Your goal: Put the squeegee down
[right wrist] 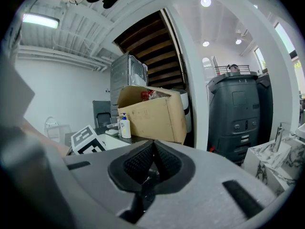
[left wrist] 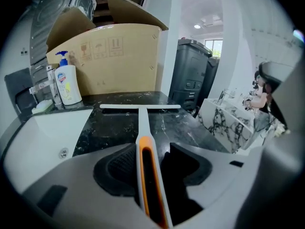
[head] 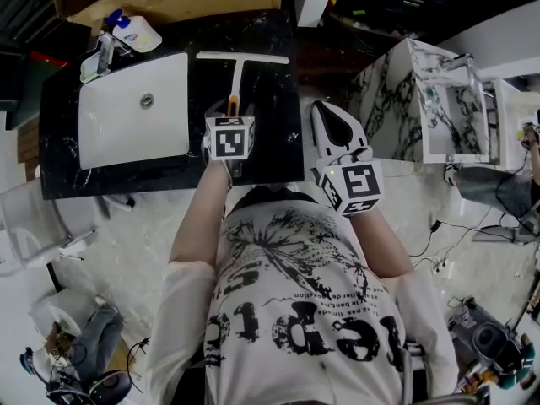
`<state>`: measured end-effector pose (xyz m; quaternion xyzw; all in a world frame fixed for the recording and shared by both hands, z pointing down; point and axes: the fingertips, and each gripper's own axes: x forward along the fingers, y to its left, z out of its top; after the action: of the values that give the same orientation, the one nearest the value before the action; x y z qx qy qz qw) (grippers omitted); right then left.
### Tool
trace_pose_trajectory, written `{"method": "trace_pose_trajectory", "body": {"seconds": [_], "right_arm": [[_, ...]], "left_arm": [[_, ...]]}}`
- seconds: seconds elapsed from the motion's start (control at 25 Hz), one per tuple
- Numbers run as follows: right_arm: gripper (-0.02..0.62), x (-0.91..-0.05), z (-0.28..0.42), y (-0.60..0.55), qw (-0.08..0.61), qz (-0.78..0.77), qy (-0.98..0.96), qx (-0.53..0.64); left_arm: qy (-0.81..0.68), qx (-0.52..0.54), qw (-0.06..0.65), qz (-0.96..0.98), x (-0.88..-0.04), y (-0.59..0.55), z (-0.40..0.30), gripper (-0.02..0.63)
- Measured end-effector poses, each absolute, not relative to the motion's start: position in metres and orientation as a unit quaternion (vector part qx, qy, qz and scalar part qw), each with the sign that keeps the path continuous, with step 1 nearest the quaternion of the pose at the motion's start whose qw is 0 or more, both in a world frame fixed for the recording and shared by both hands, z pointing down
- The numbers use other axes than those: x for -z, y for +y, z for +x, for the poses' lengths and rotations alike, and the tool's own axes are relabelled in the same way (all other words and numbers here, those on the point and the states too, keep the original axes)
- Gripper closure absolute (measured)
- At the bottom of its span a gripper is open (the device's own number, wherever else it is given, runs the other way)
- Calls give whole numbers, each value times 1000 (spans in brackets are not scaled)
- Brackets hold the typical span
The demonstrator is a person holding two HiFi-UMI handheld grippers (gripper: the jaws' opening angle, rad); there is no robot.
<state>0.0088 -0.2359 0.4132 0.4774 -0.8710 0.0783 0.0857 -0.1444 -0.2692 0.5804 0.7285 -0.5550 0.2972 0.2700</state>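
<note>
On the counter (head: 283, 142): squeegee (head: 240, 72), beside the sink (head: 118, 129).
Left hand-held gripper (left wrist: 151, 162): wide, I see the handle loose between its jaws.
Right hand-held gripper (right wrist: 152, 159): closed.
Cardboard box (right wrist: 155, 116): flaps open, something red inside.

Light: dim interior, ceiling spots (right wrist: 206, 2) overhead — faint sheen on black counter (left wrist: 119, 120). Optics: gripper views fisheye, corners vignetted black — foreground soft.
</note>
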Motion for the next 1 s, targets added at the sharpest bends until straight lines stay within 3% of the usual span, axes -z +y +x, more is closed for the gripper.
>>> {"method": "trace_pose_trajectory", "body": {"seconds": [0.36,0.56,1.0], "right_arm": [[603,-402,9,-227,77,474,-874,-68],[603,-390,9,-225,68,471,-877,-59],[603,-358,15,-223,33,462,-885,-47]], "left_arm": [[-572,-233,241,749,-524,-256,-145,409],[-601,-192,177,755,-474,-255,-152,559],[-563,-81,23,822,-365,-236,-129,595]]}}
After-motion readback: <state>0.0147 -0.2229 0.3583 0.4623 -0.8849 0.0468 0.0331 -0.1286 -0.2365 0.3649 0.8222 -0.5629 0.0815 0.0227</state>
